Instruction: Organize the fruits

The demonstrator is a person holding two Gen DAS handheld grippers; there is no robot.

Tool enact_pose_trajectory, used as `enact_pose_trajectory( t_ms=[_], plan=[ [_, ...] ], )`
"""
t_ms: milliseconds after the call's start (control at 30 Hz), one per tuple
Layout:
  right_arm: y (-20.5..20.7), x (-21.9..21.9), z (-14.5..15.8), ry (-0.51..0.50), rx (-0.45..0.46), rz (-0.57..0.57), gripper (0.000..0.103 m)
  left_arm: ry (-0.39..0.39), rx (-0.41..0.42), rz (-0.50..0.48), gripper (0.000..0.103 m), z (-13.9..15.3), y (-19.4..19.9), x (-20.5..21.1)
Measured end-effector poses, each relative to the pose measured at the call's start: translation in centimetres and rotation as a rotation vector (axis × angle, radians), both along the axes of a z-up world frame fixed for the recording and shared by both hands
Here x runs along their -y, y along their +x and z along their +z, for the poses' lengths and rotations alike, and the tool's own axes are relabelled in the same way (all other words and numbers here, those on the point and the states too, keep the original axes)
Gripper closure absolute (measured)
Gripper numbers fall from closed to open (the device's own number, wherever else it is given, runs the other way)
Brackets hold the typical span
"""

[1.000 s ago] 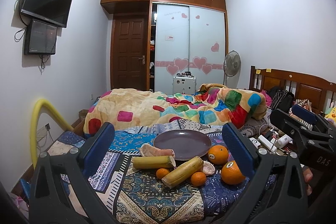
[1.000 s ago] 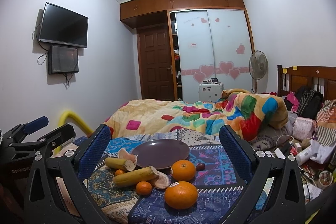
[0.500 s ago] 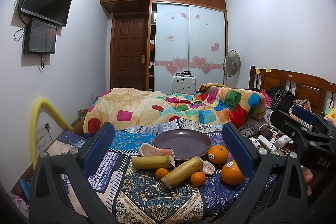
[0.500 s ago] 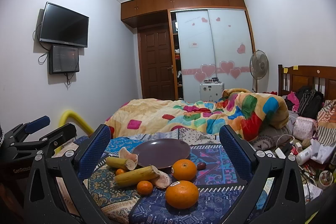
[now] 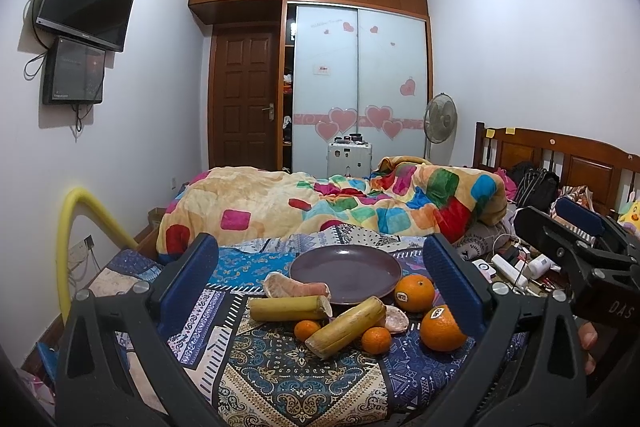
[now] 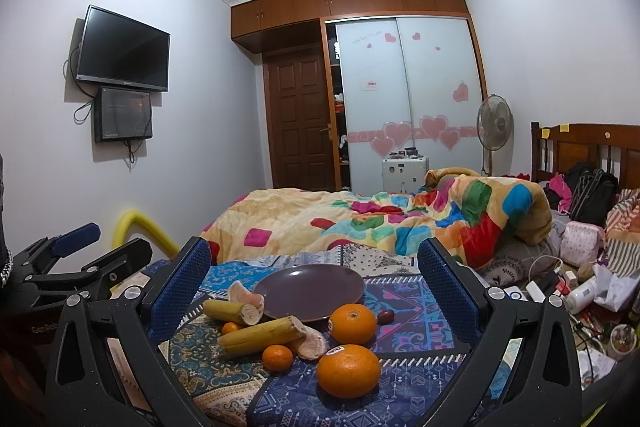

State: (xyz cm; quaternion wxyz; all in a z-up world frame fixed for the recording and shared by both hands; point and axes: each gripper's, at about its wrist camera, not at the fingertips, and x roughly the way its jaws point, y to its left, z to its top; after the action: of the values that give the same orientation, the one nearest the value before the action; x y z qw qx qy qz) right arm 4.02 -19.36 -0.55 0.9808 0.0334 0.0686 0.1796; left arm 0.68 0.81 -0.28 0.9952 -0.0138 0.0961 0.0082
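Note:
An empty dark purple plate point(image 5: 346, 273) point(image 6: 310, 293) lies on the patterned cloth. In front of it lie two banana pieces point(image 5: 346, 327) point(image 6: 260, 337), two big oranges point(image 5: 442, 327) point(image 6: 348, 369), two small tangerines point(image 5: 376, 339) point(image 6: 277, 357), pomelo segments point(image 5: 294, 287) point(image 6: 242, 295) and a small dark red fruit point(image 6: 385, 315). My left gripper point(image 5: 320, 287) is open and empty, short of the fruit. My right gripper point(image 6: 314, 291) is open and empty, nearest the front orange. Each gripper shows at the edge of the other's view.
A colourful quilt point(image 5: 320, 207) is heaped behind the plate. Chargers, bottles and bags point(image 6: 576, 287) clutter the right side. A yellow foam tube point(image 5: 76, 227) arches at the left by the wall. The patterned cloth point(image 5: 280, 379) spreads toward me.
The right wrist view has crept slightly closer to the fruit. The left view is nearly still. Nothing was grasped or moved.

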Motion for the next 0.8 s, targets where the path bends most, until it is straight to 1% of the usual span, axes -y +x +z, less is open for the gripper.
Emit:
enact_pose_trajectory(
  t_ms=[567, 700, 800],
  plan=[
    [0.0, 0.1, -0.1, 0.0, -0.005, 0.003, 0.0, 0.003, -0.004, 0.003, 0.0, -0.1, 0.2, 0.1],
    [0.4, 0.0, -0.4, -0.009, -0.022, 0.002, 0.0, -0.01, -0.035, -0.011, 0.0, -0.7, 0.8, -0.3],
    [1.1, 0.0, -1.2, -0.038, -0.059, 0.007, 0.0, -0.008, -0.072, -0.005, 0.0, -1.5, 1.6, -0.6]
  ],
)
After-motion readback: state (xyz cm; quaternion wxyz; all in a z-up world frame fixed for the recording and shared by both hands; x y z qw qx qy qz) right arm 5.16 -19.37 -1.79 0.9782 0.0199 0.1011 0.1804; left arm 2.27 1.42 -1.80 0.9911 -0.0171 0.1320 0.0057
